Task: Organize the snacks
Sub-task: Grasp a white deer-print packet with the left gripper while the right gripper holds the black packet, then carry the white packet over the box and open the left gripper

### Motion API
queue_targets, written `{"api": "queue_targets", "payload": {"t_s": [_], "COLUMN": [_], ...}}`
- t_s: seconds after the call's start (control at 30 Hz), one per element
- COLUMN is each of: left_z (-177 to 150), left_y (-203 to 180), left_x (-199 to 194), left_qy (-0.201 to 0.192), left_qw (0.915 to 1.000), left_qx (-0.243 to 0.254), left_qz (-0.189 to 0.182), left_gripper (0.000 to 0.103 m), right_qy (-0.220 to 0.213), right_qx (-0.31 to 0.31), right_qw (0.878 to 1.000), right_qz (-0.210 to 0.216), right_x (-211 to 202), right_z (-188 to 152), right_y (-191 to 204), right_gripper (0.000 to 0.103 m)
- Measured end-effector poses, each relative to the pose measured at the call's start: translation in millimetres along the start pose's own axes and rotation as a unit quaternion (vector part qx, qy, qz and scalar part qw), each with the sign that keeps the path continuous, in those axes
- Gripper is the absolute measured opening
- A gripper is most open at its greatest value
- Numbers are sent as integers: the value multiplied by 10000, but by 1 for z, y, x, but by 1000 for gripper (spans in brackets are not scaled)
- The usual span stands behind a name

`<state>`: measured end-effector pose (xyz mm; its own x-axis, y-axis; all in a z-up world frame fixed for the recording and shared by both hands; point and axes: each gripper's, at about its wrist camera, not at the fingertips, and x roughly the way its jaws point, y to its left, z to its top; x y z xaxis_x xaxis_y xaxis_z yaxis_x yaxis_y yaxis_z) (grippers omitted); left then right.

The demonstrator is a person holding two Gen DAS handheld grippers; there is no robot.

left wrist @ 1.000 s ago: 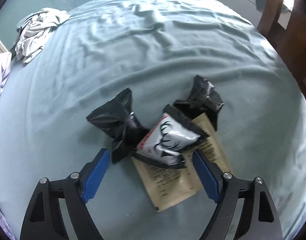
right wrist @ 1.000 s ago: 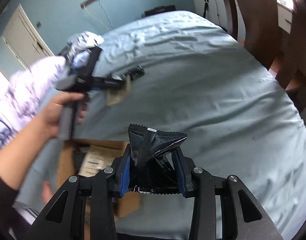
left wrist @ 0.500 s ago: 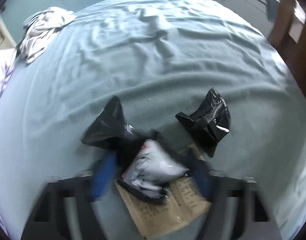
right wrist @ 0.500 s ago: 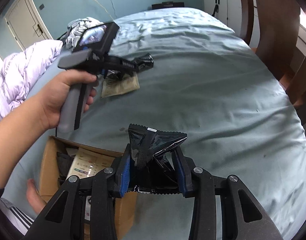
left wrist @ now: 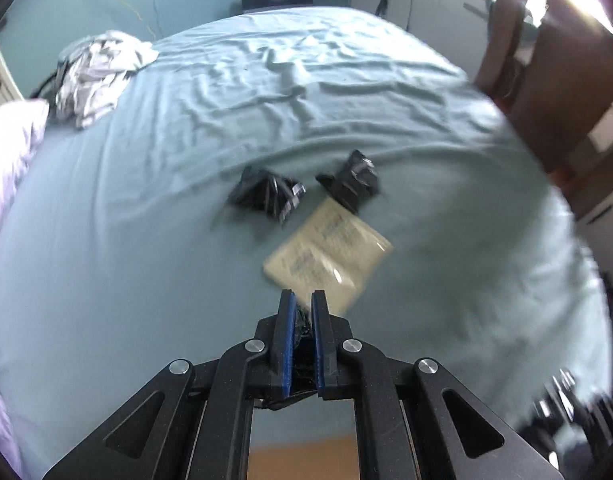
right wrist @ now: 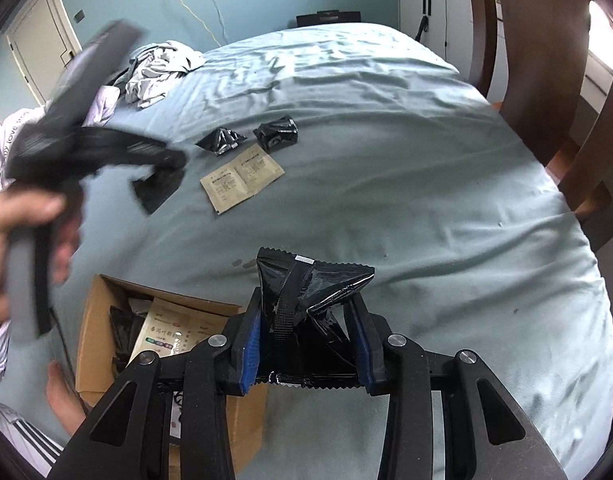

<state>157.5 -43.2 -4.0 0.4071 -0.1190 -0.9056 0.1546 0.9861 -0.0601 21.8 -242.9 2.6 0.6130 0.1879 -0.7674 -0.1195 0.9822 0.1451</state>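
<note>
1. Since the earlier frame the left gripper [left wrist: 302, 300] has lifted off the bed [left wrist: 186, 160], taking the white-faced packet [right wrist: 156, 186] away from the pile; the tan sachet [left wrist: 328, 258] it lay on is now fully uncovered.
2. The left jaws are closing to a narrow gap, with a dark crinkled packet edge pinched between the blue pads [left wrist: 287, 336]. In the right wrist view the packet hangs, blurred, from the gripper's tip above the sheet.
3. A hand [right wrist: 22, 236] grips that tool's grey handle at the left of the right wrist view.
4. The right gripper [right wrist: 308, 338] is clamped partway on a black packet [right wrist: 306, 292], which stands upright between the pads, its serrated top edge up.
5. Two more black packets [left wrist: 266, 196] [left wrist: 352, 182] lie on the bed just beyond the sachet, near each other but apart.
6. A cardboard box [right wrist: 92, 320] sits open at the bed's near edge, lower left of the right gripper, with a tan sachet and dark packets inside.
7. Crumpled grey clothes [left wrist: 94, 76] lie at the far left of the bed.
</note>
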Motion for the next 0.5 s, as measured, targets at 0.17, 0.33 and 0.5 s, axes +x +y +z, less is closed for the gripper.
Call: {"api": "queue_targets", "payload": {"t_s": [0.17,0.33,0.5], "left_z": [-59,-93,-116], "left_y": [23,30,24], "left_x": [-47,-75,-83], "left_qy": [-72,-176,-285], "left_qw": [9988,9982,9955], "left_qx": [-234,-227,-56], "left_qz": [-429,-523,-906], "left_gripper": [7,8,8], "right_qy": [-158,-188,-84], "right_qx": [-109,-251,-326], "right_qw": [9998,9995,9994], "right_qz": [16,-79,-122], "right_x": [-13,-17,-12], "right_z": [-6,-11,-11], "right_y": [5,11,14], "right_gripper": [37,37,37]}}
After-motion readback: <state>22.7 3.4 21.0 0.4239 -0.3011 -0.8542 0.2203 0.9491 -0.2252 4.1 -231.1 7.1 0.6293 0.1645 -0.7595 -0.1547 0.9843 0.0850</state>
